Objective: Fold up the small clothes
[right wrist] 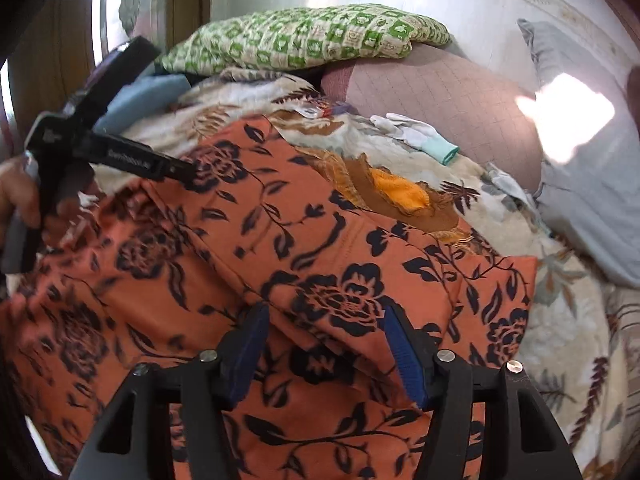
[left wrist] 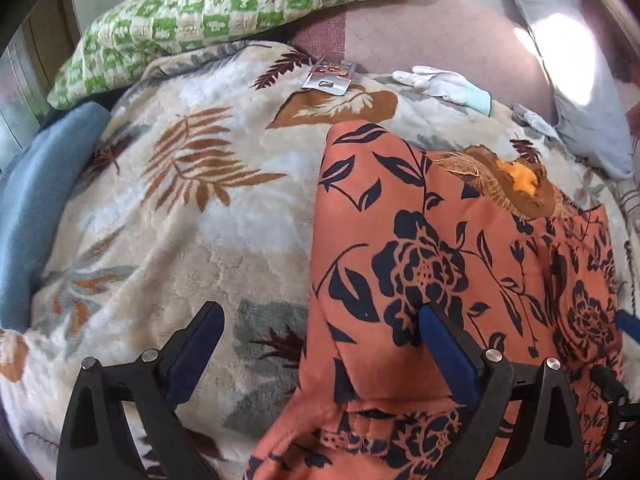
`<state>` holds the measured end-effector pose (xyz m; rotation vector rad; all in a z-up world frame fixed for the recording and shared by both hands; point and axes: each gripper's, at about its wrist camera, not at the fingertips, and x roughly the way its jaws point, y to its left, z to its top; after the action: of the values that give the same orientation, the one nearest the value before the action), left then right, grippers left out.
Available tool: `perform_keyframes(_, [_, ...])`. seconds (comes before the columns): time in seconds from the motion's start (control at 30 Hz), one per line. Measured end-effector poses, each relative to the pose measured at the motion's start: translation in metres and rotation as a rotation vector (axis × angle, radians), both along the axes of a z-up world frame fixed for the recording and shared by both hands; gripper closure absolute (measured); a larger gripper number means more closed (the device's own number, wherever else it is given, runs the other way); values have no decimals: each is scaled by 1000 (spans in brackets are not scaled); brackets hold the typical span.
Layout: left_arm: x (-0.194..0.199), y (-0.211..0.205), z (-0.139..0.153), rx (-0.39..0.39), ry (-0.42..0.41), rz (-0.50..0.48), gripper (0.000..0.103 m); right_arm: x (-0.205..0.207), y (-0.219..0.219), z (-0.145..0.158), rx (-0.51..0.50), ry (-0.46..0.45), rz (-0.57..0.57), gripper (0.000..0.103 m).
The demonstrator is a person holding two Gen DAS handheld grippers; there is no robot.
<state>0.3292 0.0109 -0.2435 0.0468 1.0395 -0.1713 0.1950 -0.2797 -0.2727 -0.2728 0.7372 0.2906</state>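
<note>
Bare blanket (left wrist: 160, 208) lies left of my orange floral garment (left wrist: 460, 240). Both my left gripper (left wrist: 320, 340) and right gripper (right wrist: 324, 344) gape empty, angled down over it.

garment (left wrist: 460, 240): thin smooth matt cloth, printed | blanket (left wrist: 180, 208): plush fuzzy fleece | pillow (left wrist: 224, 12): crinkled woven cloth | glove (left wrist: 444, 82): smooth white knit | gripper (right wrist: 324, 344): matt black plastic, ribbed blue pads, shiny metal pins

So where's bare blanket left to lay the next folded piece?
Widest free patch: the leaf-print blanket between the orange floral garment and the blue cloth. Crowded past the garment: silver packet, white glove and grey pillow.
</note>
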Motion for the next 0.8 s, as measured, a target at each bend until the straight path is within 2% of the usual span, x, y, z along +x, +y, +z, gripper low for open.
perform_keyframes(0.07, [5, 5, -2, -67, 20, -7, 26, 9, 1, -5, -22, 13, -8, 40])
perform_keyframes(0.1, [5, 5, -1, -90, 26, -12, 31, 15, 2, -8, -44, 10, -27, 40])
perform_keyframes(0.17, [8, 4, -4, -118, 42, -38, 54, 28, 2, -12, -10, 52, -35, 40])
perform_keyframes(0.23, [8, 1, -5, -122, 42, -63, 60, 38, -2, -14, 36, 82, -55, 52])
perform_keyframes(0.27, [7, -1, -2, -114, 29, -80, 66, 42, -4, -16, 50, 100, -75, 68])
perform_keyframes(0.33, [6, 1, 3, -124, 14, -93, 75, 48, -17, -15, 127, 132, -118, 74])
perform_keyframes(0.4, [8, 9, 6, -165, 13, -87, 80, 50, -32, -13, 220, 159, -152, 85])
perform_keyframes(0.53, [10, 18, 5, -197, 16, -73, 87, 49, -64, -10, 360, 172, -249, 91])
perform_keyframes(0.67, [6, 26, 14, -151, -37, -44, 96, 42, -120, -16, 539, 184, -433, 92])
perform_keyframes(0.7, [4, 30, 18, -117, -63, -26, 101, 39, -136, -21, 592, 197, -484, 92])
perform_keyframes(0.77, [1, 40, 27, 22, -144, 28, 103, 31, -166, -36, 736, 248, -558, 92])
perform_keyframes(0.8, [0, 49, 30, 30, -160, 48, 103, 29, -174, -43, 803, 280, -564, 91])
